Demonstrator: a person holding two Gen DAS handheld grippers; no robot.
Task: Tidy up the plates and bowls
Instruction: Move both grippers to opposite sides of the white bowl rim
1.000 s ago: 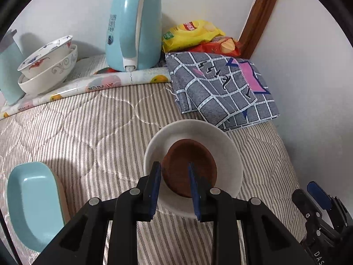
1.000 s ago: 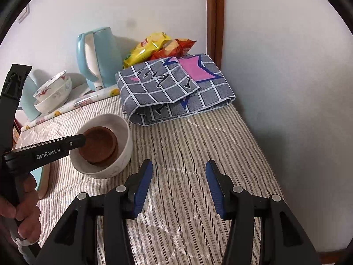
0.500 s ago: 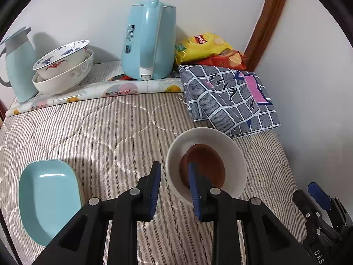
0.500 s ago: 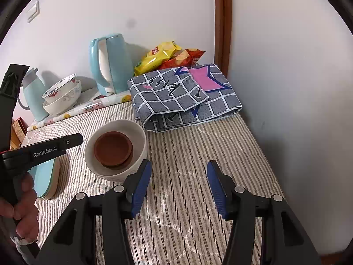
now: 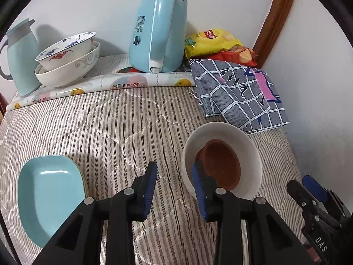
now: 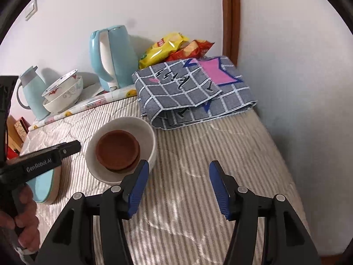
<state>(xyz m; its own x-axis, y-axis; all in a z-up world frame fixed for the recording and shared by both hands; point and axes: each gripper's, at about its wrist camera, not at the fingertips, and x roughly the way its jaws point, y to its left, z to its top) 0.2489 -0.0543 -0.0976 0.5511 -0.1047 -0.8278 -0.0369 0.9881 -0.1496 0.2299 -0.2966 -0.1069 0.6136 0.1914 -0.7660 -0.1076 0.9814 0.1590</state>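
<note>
Far left, a teal dish sits on the striped mattress; behind it two patterned bowls nest on the rear shelf. Center-right, brown saucers rest stacked inside the white bowl. Stacking looks partly done; the groups probably remain to be gathered. Left claw half open, empty, one pad beside the bowl's rim. Right claw wide open, empty.

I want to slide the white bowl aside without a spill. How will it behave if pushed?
The white bowl looks like glazed ceramic, so probably stiff, heavy and breakable. On the soft quilt it may drag and tip instead of sliding. The brown dishes lie loose inside and could shift.
</note>
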